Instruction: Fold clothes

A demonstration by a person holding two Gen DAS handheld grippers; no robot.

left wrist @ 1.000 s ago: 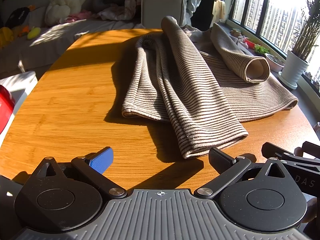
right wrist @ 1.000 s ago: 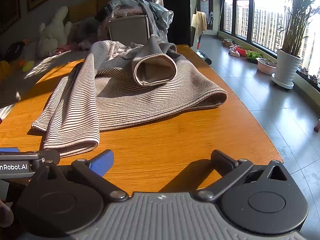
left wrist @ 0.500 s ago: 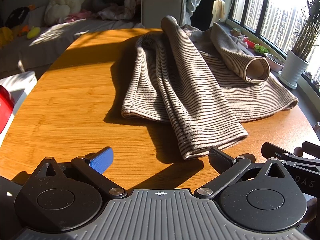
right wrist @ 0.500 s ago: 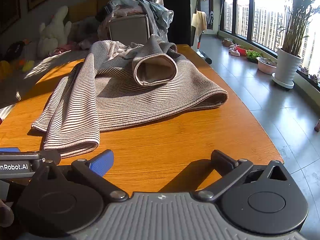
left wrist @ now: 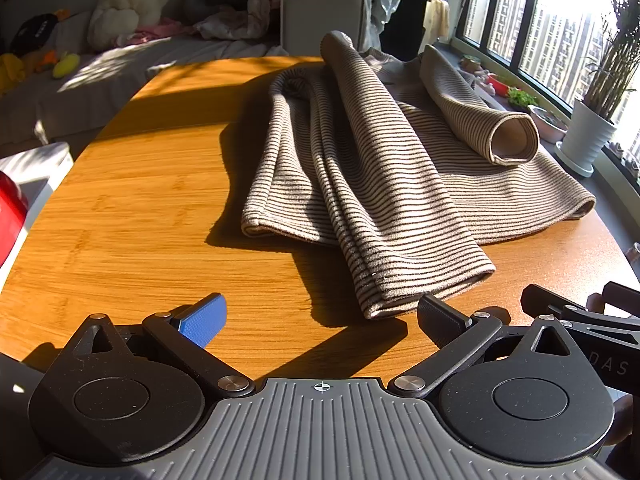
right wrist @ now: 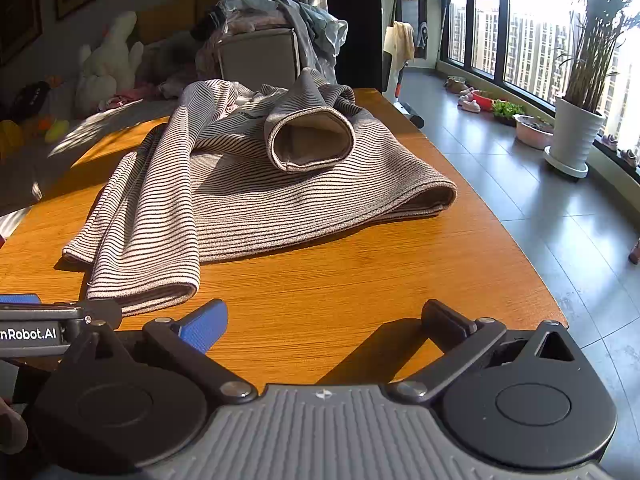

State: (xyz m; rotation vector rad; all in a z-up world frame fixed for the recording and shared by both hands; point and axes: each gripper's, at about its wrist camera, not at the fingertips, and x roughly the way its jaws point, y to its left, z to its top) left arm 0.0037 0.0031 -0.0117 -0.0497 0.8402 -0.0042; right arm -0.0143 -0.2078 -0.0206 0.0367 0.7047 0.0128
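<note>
A beige sweater with thin dark stripes (left wrist: 392, 176) lies partly folded on the wooden table (left wrist: 140, 208). One sleeve runs down toward me and ends near the front edge; the other sleeve's open cuff (left wrist: 514, 140) rests on the body. My left gripper (left wrist: 320, 316) is open just short of the near sleeve end, holding nothing. In the right wrist view the same sweater (right wrist: 248, 200) lies ahead and to the left, cuff (right wrist: 312, 142) facing me. My right gripper (right wrist: 324, 320) is open over bare wood, apart from the cloth.
The table's right edge (right wrist: 520, 248) drops to a grey tiled floor. A white potted plant (right wrist: 576, 136) stands by the windows. Behind the table are a grey chair piled with clothes (left wrist: 324, 12) and a sofa with a white plush toy (left wrist: 124, 12).
</note>
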